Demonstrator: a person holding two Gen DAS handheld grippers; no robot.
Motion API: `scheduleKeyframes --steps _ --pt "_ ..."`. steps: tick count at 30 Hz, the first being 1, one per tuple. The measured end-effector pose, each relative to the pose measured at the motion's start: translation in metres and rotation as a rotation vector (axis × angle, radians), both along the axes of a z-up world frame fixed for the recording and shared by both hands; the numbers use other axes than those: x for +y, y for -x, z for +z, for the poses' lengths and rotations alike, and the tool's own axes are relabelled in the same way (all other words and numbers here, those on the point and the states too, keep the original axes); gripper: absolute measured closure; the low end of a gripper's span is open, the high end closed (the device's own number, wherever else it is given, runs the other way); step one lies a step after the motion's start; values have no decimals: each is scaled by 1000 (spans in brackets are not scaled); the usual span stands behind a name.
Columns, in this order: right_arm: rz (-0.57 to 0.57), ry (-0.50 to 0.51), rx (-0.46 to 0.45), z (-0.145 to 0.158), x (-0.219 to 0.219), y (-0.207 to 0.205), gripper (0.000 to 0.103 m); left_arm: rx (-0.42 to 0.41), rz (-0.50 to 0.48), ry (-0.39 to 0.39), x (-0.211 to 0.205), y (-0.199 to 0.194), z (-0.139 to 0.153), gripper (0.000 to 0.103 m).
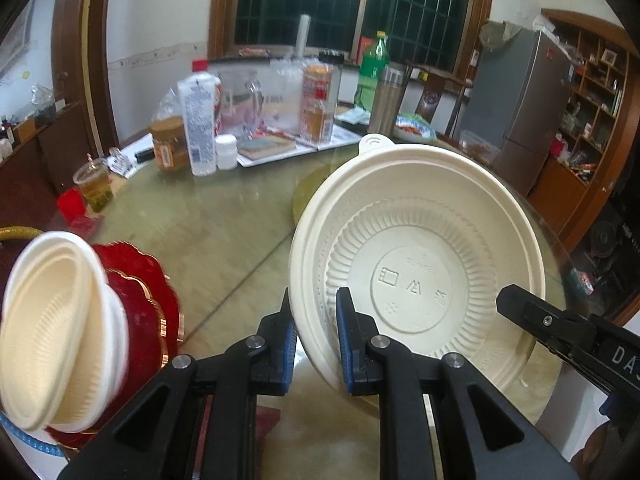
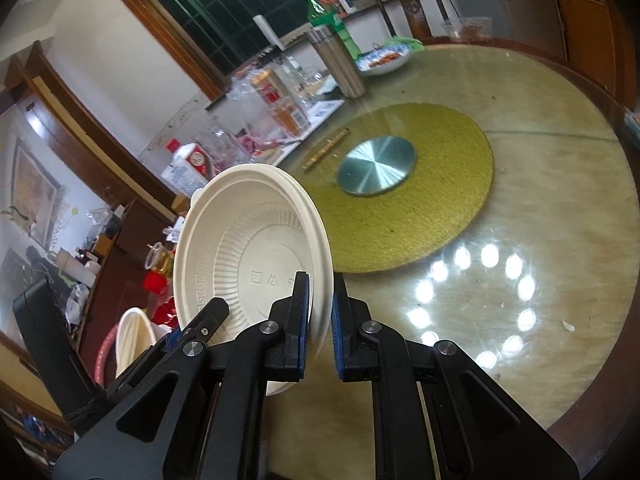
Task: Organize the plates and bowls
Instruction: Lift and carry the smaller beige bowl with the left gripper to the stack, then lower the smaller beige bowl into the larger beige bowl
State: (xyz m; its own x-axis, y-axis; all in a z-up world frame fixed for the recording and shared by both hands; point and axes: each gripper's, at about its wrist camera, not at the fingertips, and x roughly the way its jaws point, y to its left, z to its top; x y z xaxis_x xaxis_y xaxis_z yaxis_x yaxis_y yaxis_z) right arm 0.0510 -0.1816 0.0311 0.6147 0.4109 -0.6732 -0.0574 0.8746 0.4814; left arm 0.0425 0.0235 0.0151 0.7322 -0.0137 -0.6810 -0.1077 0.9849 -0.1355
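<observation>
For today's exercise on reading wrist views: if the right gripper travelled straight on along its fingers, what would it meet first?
The right gripper is shut on the cream bowl, so nothing lies ahead within the grip. Beyond, the line probably reaches the glass table top near the gold mat; depth is unclear.

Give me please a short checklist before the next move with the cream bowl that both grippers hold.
1. Left gripper shut on the rim of the cream bowl: ok.
2. Right gripper shut on the opposite rim: ok.
3. Bowl lifted off the table: ok, it appears held on edge in the air.
4. Stack of cream bowls on the red plates in view: ok.
5. Stack steady enough to take one more: cannot tell; it looks tilted, perhaps from the lens.
</observation>
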Motion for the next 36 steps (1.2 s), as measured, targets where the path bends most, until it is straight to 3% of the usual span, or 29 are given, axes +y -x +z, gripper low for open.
scheduleKeyframes --steps 6,14,23,36 --pt "71 -9 -61 25 23 8 93 -58 46 3 23 27 25 85" --pt "234 -45 -99 43 87 13 93 -115 180 -10 78 64 47 85" --pt "411 -45 -86 44 163 18 93 -78 349 -4 136 91 34 85" --pt "514 18 -25 25 218 19 93 -38 421 34 165 96 21 85"
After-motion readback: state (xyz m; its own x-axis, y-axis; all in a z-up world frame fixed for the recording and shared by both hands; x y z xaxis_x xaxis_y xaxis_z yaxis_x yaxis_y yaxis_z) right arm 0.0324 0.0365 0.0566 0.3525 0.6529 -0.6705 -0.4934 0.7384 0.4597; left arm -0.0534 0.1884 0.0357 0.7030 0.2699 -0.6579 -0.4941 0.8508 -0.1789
